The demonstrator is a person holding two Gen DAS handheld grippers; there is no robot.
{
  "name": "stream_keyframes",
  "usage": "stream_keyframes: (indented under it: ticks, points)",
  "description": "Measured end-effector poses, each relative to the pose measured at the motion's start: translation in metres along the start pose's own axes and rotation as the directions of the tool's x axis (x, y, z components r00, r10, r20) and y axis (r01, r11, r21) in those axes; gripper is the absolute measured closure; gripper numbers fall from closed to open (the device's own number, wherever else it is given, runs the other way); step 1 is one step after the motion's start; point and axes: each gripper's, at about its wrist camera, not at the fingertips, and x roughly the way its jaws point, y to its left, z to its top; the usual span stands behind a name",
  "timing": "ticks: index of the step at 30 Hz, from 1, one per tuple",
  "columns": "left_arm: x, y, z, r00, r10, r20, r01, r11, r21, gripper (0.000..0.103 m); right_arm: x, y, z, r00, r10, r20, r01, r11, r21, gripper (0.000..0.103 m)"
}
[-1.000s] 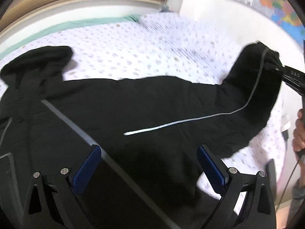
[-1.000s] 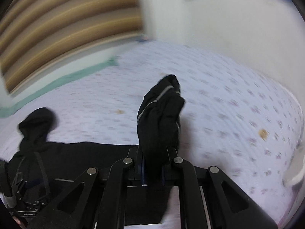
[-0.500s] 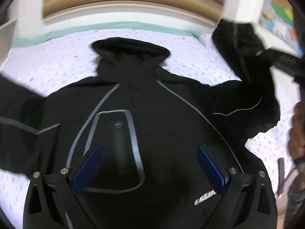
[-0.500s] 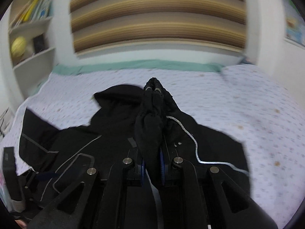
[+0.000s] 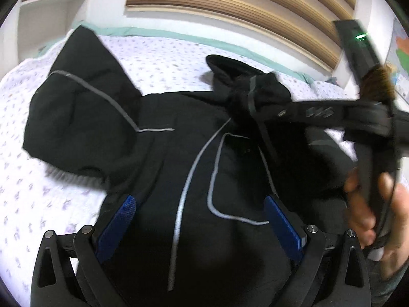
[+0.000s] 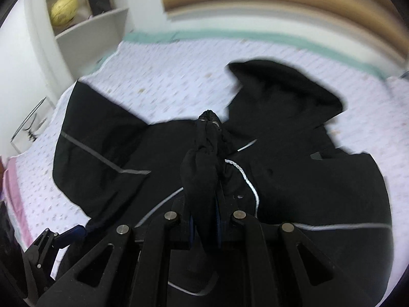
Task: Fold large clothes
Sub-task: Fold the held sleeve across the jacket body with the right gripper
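A black hooded jacket with grey reflective piping lies face up on the bed, hood toward the headboard. My right gripper is shut on the bunched cuff of one sleeve and holds it over the jacket's chest. In the left wrist view that gripper reaches in from the right, with a person's hand on its handle. My left gripper hangs open above the jacket's lower front, nothing between its blue pads. The other sleeve lies spread out to the left.
The bed has a white flowered sheet with a green strip and a slatted wooden headboard behind it. White shelves with a yellow ball stand at the far left. A map hangs on the right wall.
My right gripper has carried the sleeve cuff from the far right in over the jacket's chest and lower. The left gripper has swept across the jacket, still open.
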Motion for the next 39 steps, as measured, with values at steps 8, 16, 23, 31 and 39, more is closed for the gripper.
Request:
stream_keyframes:
  ticks: [8,16,23,31,39]
  points:
    - [0.002,0.009,0.011,0.996,-0.057,-0.061,0.057,0.998,-0.001,0.003,-0.005,-0.015,-0.014,0.997,0.073,-0.015,-0.072,0.997,0.040,0.063]
    - [0.005,0.004,0.059,0.981,-0.176,-0.086,0.174,0.984,-0.032,0.003,-0.090,-0.104,-0.045,0.993,0.046,0.112,-0.067,0.979,0.191,0.050]
    - [0.049,0.000,0.070,0.979,-0.126,-0.157,0.122,0.992,-0.040,0.003,-0.124,-0.161,-0.086,0.990,-0.085,0.112,0.053,0.963,0.264,0.050]
    - [0.085,0.002,0.069,0.984,0.036,-0.175,-0.036,0.999,0.006,0.003,-0.113,-0.193,-0.114,0.990,-0.125,0.065,0.098,0.944,0.314,0.050]
    - [0.085,-0.010,0.079,0.991,0.050,-0.126,-0.044,0.998,0.049,0.072,-0.092,-0.167,-0.118,0.990,-0.142,0.004,0.137,0.967,0.215,0.050]
